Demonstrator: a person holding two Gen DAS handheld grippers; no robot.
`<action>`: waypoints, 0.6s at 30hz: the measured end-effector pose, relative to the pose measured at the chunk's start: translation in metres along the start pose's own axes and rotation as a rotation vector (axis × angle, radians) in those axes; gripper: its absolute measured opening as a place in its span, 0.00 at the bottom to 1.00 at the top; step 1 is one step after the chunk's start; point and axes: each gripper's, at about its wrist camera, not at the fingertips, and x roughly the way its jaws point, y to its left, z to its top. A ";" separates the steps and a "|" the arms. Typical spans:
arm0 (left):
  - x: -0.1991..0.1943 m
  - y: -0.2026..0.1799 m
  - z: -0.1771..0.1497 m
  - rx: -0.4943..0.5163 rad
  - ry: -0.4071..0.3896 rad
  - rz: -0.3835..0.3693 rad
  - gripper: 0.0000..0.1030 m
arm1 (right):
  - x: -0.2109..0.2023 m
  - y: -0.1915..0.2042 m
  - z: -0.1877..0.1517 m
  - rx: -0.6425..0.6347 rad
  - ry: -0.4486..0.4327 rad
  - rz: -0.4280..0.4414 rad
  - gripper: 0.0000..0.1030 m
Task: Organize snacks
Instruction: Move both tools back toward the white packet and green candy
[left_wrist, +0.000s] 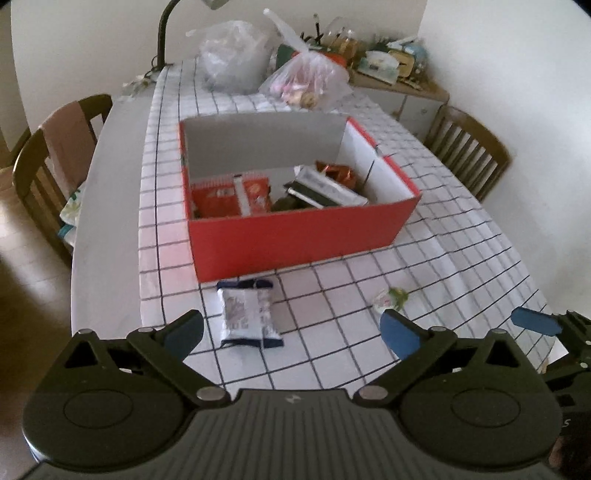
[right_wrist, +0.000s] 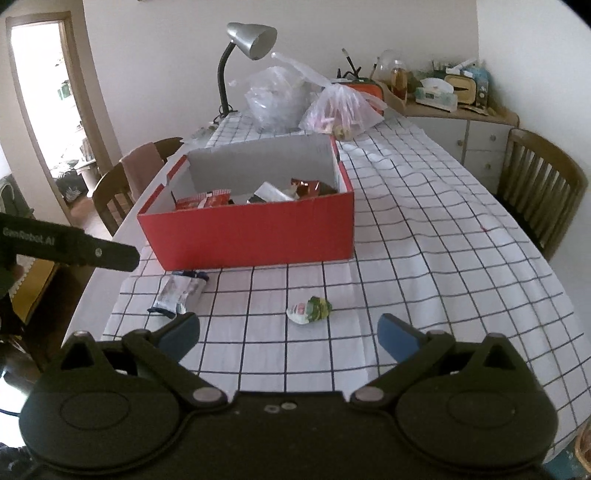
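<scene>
Your left gripper (left_wrist: 291, 332) tips steeply down over the near edge of the table (left_wrist: 107, 206), its blue-tipped jaws spread wide with nothing between them. Just past them on the checked cloth (left_wrist: 443, 236) lies a white and dark blue snack packet (left_wrist: 248, 313); the print on it is too blurred to read.

Your right gripper (right_wrist: 289, 330) also angles down at the cloth, jaws wide apart and empty. A small crumpled green and white wrapper (right_wrist: 309, 309) lies just beyond them, well to the right of the blue packet. From the right wrist view, the side of your left gripper shows at the left edge, and the lettering on it reads "GenRobot.AI".

One red box (left_wrist: 303, 236) stands open in the middle of the table, just behind the blue packet. Inside, on the left, are red packets (left_wrist: 229, 197) with blurred white lettering; on the right, a pile of silver and dark packets (left_wrist: 325, 190) with a shiny red-brown one (left_wrist: 338, 173) at the back. The exact count inside cannot be made out.

So two snacks lie loose on the cloth, both on the near side of the box. At the far end sit two plastic bags (right_wrist: 314, 103) and one grey desk lamp (right_wrist: 251, 40). Three wooden chairs (right_wrist: 539, 188) stand around the table, two on the left and one on the right.
</scene>
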 end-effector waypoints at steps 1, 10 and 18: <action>0.002 0.002 -0.002 0.000 0.004 0.006 0.99 | 0.002 0.001 -0.001 -0.003 0.005 -0.001 1.00; 0.010 0.014 -0.019 -0.008 -0.026 0.137 0.99 | 0.020 -0.003 -0.004 -0.031 0.034 -0.014 1.00; 0.035 0.022 -0.027 -0.055 0.024 0.195 0.99 | 0.055 -0.013 0.005 -0.075 0.082 0.030 0.98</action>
